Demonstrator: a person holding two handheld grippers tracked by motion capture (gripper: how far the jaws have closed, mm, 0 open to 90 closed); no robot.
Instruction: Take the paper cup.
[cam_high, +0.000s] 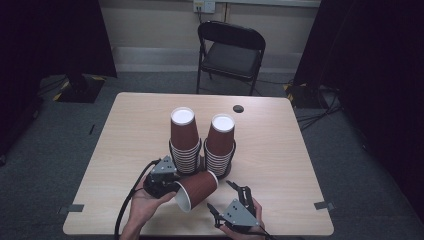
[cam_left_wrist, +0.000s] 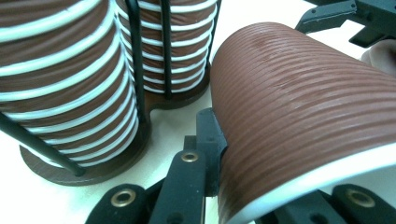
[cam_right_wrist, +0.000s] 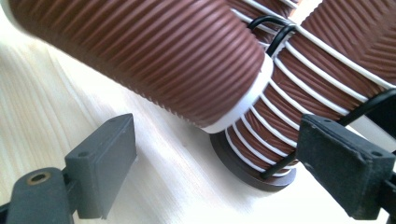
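Observation:
Two stacks of upside-down brown ribbed paper cups stand in wire holders mid-table, the left stack (cam_high: 184, 142) beside the right stack (cam_high: 220, 145). In front of them my left gripper (cam_high: 174, 187) is shut on a single brown cup (cam_high: 197, 189) that lies tilted on its side, white rim toward the table's front. The left gripper view has that cup (cam_left_wrist: 299, 102) at right with one black finger (cam_left_wrist: 209, 140) pressed on its wall, and a stack (cam_left_wrist: 60, 79) at left. My right gripper (cam_high: 220, 195) stands open near the front edge; its jaws (cam_right_wrist: 224, 172) are wide apart below the held cup (cam_right_wrist: 154, 51), with nothing between them.
The light wooden table (cam_high: 135, 125) has a dark round hole (cam_high: 238, 108) near its far edge. A black folding chair (cam_high: 231, 50) stands behind it. Each holder has a round brown base (cam_right_wrist: 247, 172). Dark curtains flank the room.

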